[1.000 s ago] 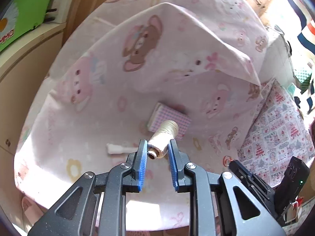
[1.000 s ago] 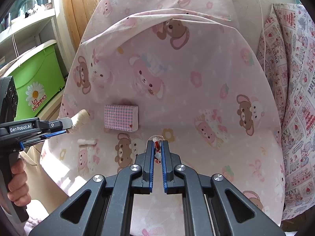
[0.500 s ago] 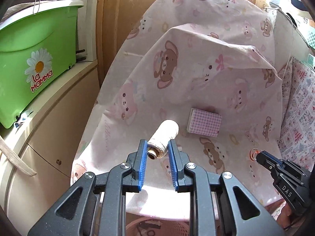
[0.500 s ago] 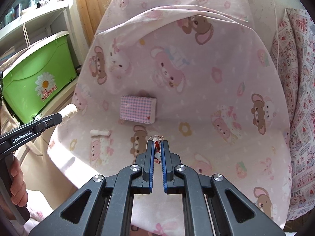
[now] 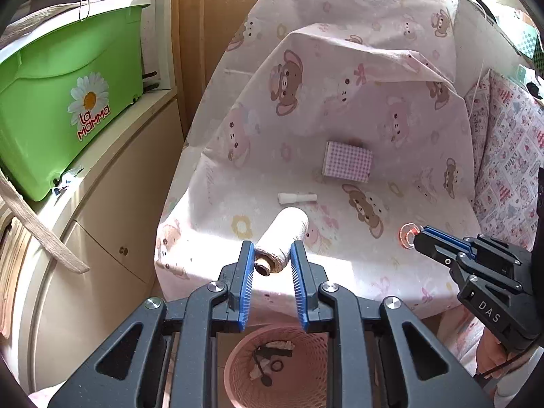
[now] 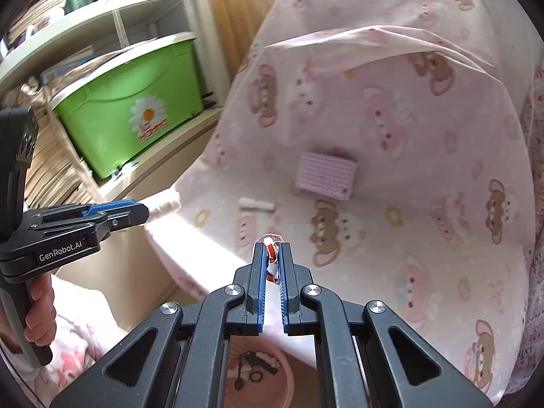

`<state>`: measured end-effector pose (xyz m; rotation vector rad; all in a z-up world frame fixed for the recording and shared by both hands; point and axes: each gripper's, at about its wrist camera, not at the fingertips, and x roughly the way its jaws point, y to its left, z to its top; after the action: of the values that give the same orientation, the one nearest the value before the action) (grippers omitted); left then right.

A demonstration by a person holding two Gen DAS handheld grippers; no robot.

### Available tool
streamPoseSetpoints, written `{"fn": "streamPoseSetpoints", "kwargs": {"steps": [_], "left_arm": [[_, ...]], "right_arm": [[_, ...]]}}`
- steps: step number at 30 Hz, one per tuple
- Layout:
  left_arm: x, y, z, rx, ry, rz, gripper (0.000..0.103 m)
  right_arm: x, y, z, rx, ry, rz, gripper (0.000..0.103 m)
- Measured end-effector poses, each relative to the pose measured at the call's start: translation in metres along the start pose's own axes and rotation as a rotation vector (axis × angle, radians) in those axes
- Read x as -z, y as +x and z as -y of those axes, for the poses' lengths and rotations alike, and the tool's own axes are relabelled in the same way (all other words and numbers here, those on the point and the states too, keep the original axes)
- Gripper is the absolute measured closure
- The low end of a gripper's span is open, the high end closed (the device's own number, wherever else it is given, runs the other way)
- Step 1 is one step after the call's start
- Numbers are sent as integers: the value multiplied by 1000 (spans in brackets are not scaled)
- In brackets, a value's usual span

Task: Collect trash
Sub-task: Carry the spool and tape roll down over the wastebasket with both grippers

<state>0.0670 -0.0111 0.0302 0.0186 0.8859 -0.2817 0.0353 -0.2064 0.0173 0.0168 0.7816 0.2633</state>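
My left gripper (image 5: 272, 248) is shut on a cream spool of thread (image 5: 283, 238), held just past the near edge of the pink bear-print sheet (image 5: 340, 102). My right gripper (image 6: 272, 246) is shut on a small red-and-white ring of tape (image 6: 271, 250); the tape ring (image 5: 407, 234) also shows at the tip of the right gripper (image 5: 420, 236) in the left wrist view. Below both sits a pink mesh trash basket (image 5: 238, 367) with scraps inside. On the sheet lie a white paper roll (image 5: 296, 198) and a pink checked box (image 5: 346, 161).
A green storage bin (image 5: 64, 98) stands on a cream cabinet (image 5: 112, 224) to the left. Shelves (image 6: 102, 17) rise behind it. A patterned pillow (image 5: 510, 156) lies at the right. A hand (image 6: 39, 309) holds the left gripper's handle.
Both grippers have pulled back from the sheet toward its near edge, each still holding its item. The pink basket has come into view below them.
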Motion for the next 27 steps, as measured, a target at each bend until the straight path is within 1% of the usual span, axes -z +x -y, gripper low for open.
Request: {"fn": "streamPoseSetpoints", "kwargs": {"steps": [4, 6, 8, 10, 16, 21, 22, 23, 24, 25, 27], "left_arm": [[20, 8, -2, 0, 6, -32, 83], [30, 20, -6, -5, -9, -74, 83], [38, 31, -10, 13, -30, -121, 83], [43, 39, -12, 22, -34, -156, 83], [55, 47, -8, 18, -24, -209, 83], [71, 69, -8, 23, -40, -311, 85], [75, 74, -8, 26, -45, -331, 88], [79, 79, -7, 28, -46, -353, 94], [84, 84, -7, 26, -45, -378, 95], [88, 89, -7, 27, -48, -397, 102], [96, 99, -7, 49, -66, -438, 103]], "right_arm": [[10, -1, -20, -28, -62, -23, 95], [15, 1, -27, -42, -78, -39, 95], [20, 4, -32, -52, -92, -59, 95], [26, 7, -38, -56, -108, -80, 95], [40, 21, -53, -65, -178, -156, 95], [51, 35, -56, -77, -183, -232, 95], [53, 39, -56, -77, -181, -249, 95], [55, 41, -56, -74, -183, -262, 95], [58, 45, -57, -70, -190, -279, 95], [60, 48, -58, -66, -197, -292, 95], [65, 54, -60, -55, -210, -315, 95]]}}
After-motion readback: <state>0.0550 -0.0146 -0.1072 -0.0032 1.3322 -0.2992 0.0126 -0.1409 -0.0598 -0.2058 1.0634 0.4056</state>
